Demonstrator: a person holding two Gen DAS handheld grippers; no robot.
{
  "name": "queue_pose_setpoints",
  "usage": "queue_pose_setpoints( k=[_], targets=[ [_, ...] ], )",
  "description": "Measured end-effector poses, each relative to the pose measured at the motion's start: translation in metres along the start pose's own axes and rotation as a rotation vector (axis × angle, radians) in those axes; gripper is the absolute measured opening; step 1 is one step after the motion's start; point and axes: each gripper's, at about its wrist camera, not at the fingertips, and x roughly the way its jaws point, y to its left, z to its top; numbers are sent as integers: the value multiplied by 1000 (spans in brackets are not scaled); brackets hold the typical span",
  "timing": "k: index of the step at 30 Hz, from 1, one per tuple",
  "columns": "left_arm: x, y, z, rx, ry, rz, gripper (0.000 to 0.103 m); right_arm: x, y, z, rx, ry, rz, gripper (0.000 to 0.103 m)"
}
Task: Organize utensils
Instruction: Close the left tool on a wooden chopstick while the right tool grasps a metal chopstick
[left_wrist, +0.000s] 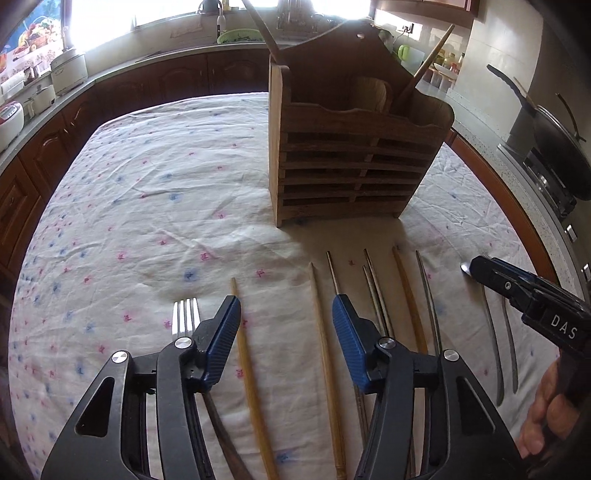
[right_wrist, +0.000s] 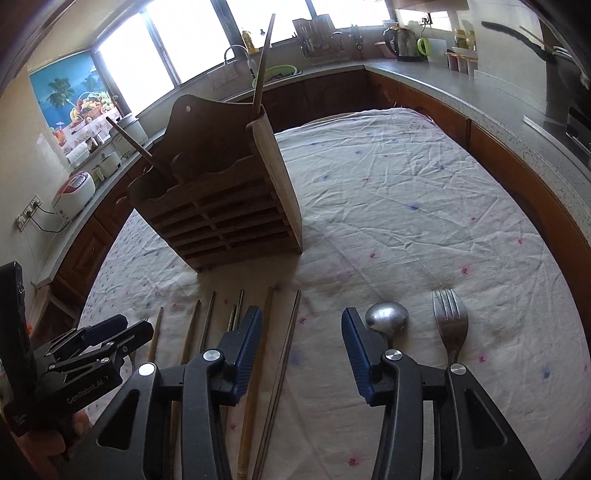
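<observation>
A wooden utensil holder (left_wrist: 354, 155) stands on the table; it also shows in the right wrist view (right_wrist: 229, 199), with two wooden handles sticking out. Several chopsticks (left_wrist: 325, 354) lie in a row in front of it, also seen in the right wrist view (right_wrist: 284, 354). A metal fork (left_wrist: 187, 317) lies at the left. A metal spoon (right_wrist: 387, 317) and a second fork (right_wrist: 450, 325) lie at the right. My left gripper (left_wrist: 286, 321) is open and empty above the chopsticks. My right gripper (right_wrist: 301, 332) is open and empty, between the chopsticks and the spoon.
The table wears a white floral cloth (left_wrist: 147, 206). Kitchen counters (right_wrist: 498, 96) ring the table, with rice cookers (left_wrist: 66, 72), a kettle (right_wrist: 400, 38) and a wok on a stove (left_wrist: 557, 147).
</observation>
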Motion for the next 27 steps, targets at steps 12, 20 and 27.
queue_pose_setpoints(
  k=[12,20,27],
  targets=[
    [47,-8,8,11,101,-50,27,56,6,1,-54,115,-14,31],
    [55,-25,14,86,111,-7,27,70,26,-2,-198,104,-102,28],
    [57,-34,15,98,103,-18,6,71,33,-4,-244,99,-103,7]
  ],
)
